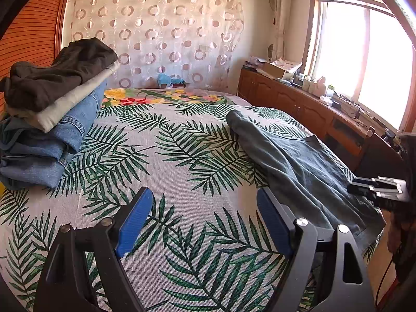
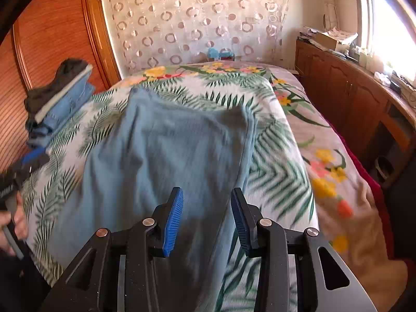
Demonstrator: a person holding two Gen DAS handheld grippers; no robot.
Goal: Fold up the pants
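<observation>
My right gripper [image 2: 206,218] is sitting closest to the lens, its 2 blue pads standing partly apart with nothing pinched between them, hovering just above the near end of the pants [image 2: 166,156]. I'm reading that as a reach in progress, since the view is smeared with motion and the jaws are not touching the cloth. The pants are lying lengthwise on the right side of the bed [image 1: 161,161], grey-blue, stretched away from me over the palm-leaf cover with the near end draping over the bed's edge. My left gripper [image 1: 202,223] is hanging over bare bedspread just beside the pants, jaws wide apart and empty, probably waiting for its turn on a fold. Over at the left, a stack of folded clothes [image 1: 49,119] is sitting near the wooden headboard [image 2: 57,33], dark garment on top, pale one under it, denim below; I'm guessing that is where finished pieces are going. Next, I'd judge, I'm needing a grip on the near hem.
</observation>
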